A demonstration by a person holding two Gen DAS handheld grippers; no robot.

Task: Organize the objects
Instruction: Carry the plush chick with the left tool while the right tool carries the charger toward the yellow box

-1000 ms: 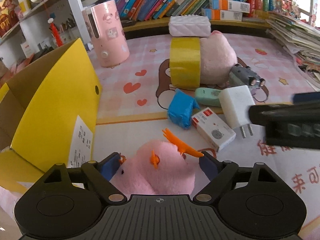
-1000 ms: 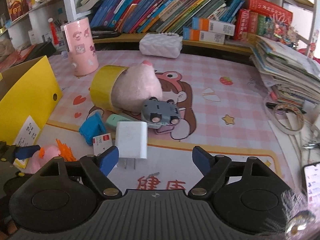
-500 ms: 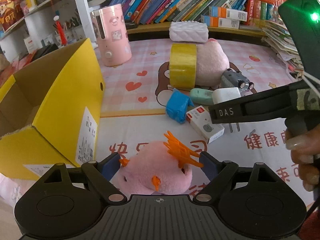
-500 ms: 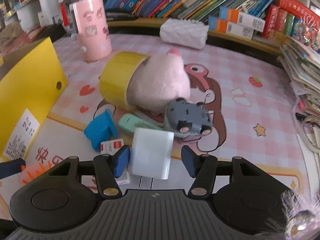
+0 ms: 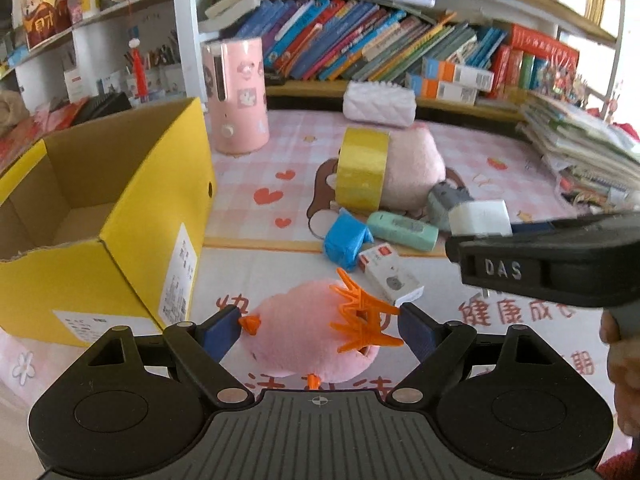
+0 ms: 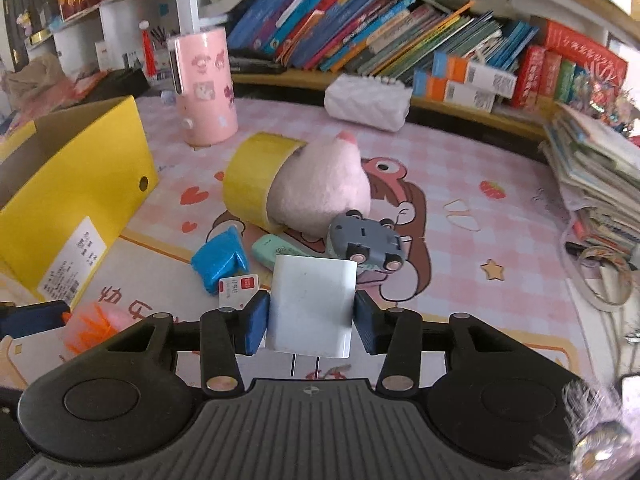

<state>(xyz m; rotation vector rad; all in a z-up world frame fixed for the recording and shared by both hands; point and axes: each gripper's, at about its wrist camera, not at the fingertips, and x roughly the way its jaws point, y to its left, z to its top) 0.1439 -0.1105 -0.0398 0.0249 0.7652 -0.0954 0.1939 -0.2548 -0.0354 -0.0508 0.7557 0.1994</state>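
While both tools are seen over the patterned mat, the following is noted.

Left gripper (image 5: 320, 330): clenched on the pink plush toy (image 5: 308, 340), whose body is pinched between the blue pads (image 5: 220, 330) (orange spiky bits stick out toward the right pad).

Right gripper (image 6: 311, 318): clamped on the white charger (image 6: 312, 304), held by its two flat sides, prongs pointing back toward the camera.

Yellow box (image 5: 120, 216): open-topped, stood to the left of the plush toy, its brown inside visible; a white label is carried on its near end.

Tape roll (image 6: 256, 178): yellow, stood on edge, pressed against a larger pink plush (image 6: 320, 188).

Toy car (image 6: 364, 242): grey, tipped so its wheels are shown, leaning beside the larger plush.

Small items: a blue wrapped piece (image 6: 220, 260), a mint-green case (image 6: 280, 250) and a red-and-white carton (image 5: 390, 276) are clustered near the mat's border.

Pink canister (image 5: 236, 94): upright behind the box.
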